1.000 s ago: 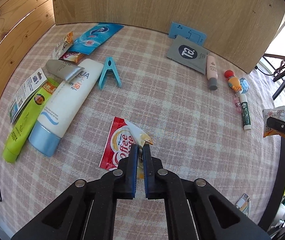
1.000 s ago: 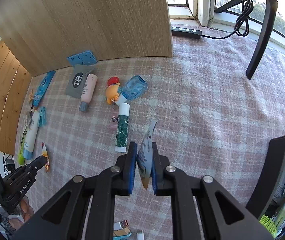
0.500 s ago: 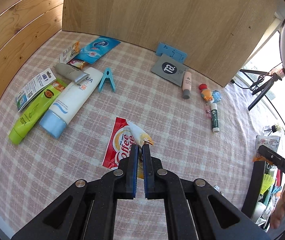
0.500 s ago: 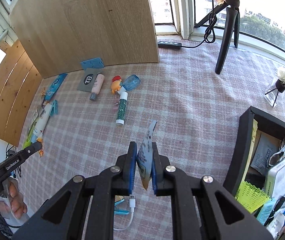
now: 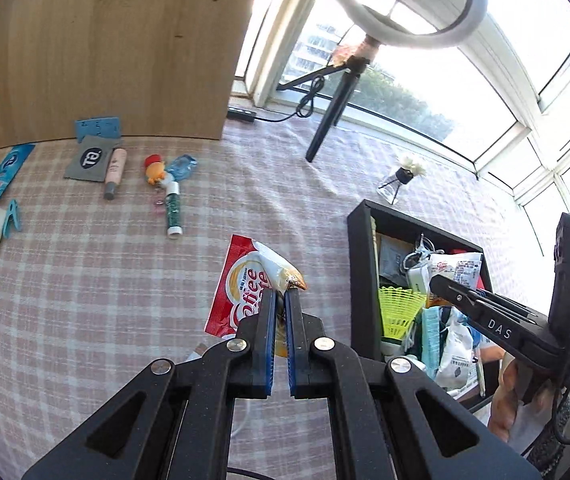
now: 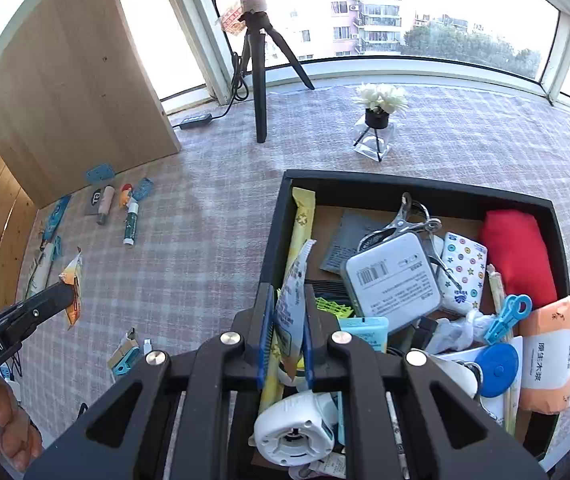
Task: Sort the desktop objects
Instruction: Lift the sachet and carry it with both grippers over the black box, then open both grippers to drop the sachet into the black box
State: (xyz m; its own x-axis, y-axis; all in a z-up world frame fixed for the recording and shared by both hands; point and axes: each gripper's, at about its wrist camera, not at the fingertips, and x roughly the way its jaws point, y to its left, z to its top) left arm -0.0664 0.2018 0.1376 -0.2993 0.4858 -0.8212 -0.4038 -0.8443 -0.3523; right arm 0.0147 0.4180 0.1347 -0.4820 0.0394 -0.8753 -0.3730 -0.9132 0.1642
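My left gripper [image 5: 281,298] is shut on a corner of a red and white coffee creamer sachet [image 5: 245,284], which hangs above the pink checked cloth, left of the black box [image 5: 355,264]. In the right wrist view the same left gripper [image 6: 66,294] enters at the left with that sachet [image 6: 74,280]. My right gripper [image 6: 288,292] is shut on a white printed sachet [image 6: 291,280], held upright over the left side of the black box [image 6: 405,182]. The left wrist view shows the right gripper [image 5: 436,280] over the box with its sachet [image 5: 459,266].
The box is crowded with packets, a tin, clips and a red pouch [image 6: 517,248]. A ring-light tripod [image 6: 260,92] and a small flower vase [image 6: 377,128] stand behind it. A green stick [image 5: 174,212], toy, tubes and packets lie near the wooden board [image 5: 105,48]. Hands hold both grippers.
Both grippers swung to the right and rose, each carrying its sachet. The black box came into view, and the right gripper now hangs over it.
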